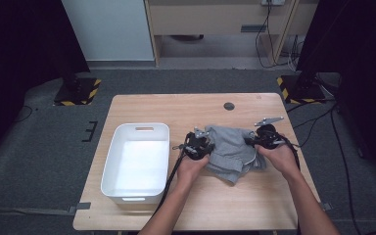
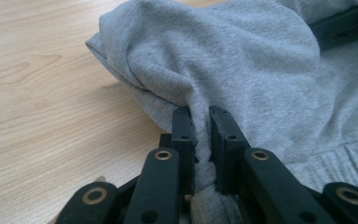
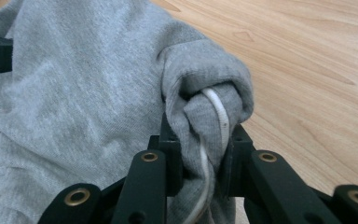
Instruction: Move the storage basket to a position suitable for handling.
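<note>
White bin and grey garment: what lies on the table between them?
In the high view, the left hand-held gripper, shut on the grey garment, and the hand holding it sit between the garment and the white bin; otherwise bare wood.

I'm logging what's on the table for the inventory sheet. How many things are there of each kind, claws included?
Grey garment: 1
White bin: 1
Claws: 2, the left claw and the right claw, each shut on the garment
Total: 4
</note>
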The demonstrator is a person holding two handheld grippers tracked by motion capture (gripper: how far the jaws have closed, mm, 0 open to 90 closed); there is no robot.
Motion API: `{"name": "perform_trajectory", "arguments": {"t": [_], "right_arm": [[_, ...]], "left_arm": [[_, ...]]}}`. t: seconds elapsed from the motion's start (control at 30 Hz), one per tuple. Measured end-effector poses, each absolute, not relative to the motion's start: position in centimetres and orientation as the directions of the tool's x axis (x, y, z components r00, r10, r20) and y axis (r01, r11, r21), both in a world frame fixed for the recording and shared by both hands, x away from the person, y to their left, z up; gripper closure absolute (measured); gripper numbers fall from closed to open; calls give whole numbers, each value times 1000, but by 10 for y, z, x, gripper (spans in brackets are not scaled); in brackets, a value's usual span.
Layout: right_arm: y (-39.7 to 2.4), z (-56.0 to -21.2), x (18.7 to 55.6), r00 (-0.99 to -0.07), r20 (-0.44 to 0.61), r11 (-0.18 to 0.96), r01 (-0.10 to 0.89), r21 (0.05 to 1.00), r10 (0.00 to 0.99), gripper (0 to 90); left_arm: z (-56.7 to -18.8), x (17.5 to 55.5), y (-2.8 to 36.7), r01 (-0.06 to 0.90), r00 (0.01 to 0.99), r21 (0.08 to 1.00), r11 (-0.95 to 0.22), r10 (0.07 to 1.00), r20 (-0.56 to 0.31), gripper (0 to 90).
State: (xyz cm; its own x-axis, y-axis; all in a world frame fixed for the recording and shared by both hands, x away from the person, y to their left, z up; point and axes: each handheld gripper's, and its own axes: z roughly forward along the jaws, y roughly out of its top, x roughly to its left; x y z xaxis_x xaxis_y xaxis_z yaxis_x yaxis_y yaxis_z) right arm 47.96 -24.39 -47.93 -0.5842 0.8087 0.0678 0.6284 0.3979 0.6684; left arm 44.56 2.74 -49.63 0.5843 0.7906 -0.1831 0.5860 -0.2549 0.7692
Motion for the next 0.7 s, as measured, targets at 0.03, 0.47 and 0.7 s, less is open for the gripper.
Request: {"name": "perform_trajectory", "arguments": {"t": [0.03,0.47,0.7], "right_arm": [[-244,-479,480,-587,64,401,625,669,807,751],[-241,-464,479,-587,51,407,619,672,808,752],[-241,-460,480,-587,50,406,616,675,808,752]], "left_arm": [[-495,445,27,584,586,771,-255,790,-182,810],[-480,441,29,566,596,786,-250,783,-180,811],[-473,440,28,556,600,794,-248,781,-176,811]]}}
